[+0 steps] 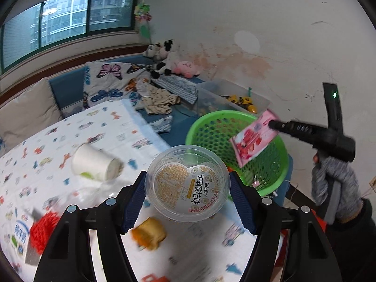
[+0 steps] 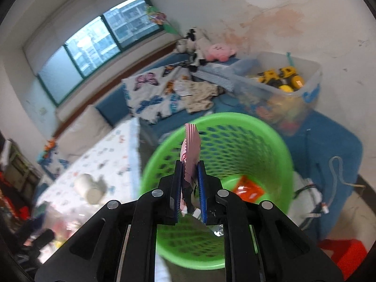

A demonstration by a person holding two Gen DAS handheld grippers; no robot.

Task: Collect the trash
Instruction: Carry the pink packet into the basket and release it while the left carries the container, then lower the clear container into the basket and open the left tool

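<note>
Left gripper (image 1: 188, 192) jaws clamp clear jelly cup (image 1: 187, 183), cup bottom hidden. Right gripper (image 2: 189, 164) pinches pink wrapper (image 2: 191, 146) over green basket (image 2: 270, 138); bg blurred.

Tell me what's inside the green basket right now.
In the green basket, an orange-red wrapper lies on the bottom. The right gripper and its pink packet cover part of the floor, so anything there stays hidden.
</note>
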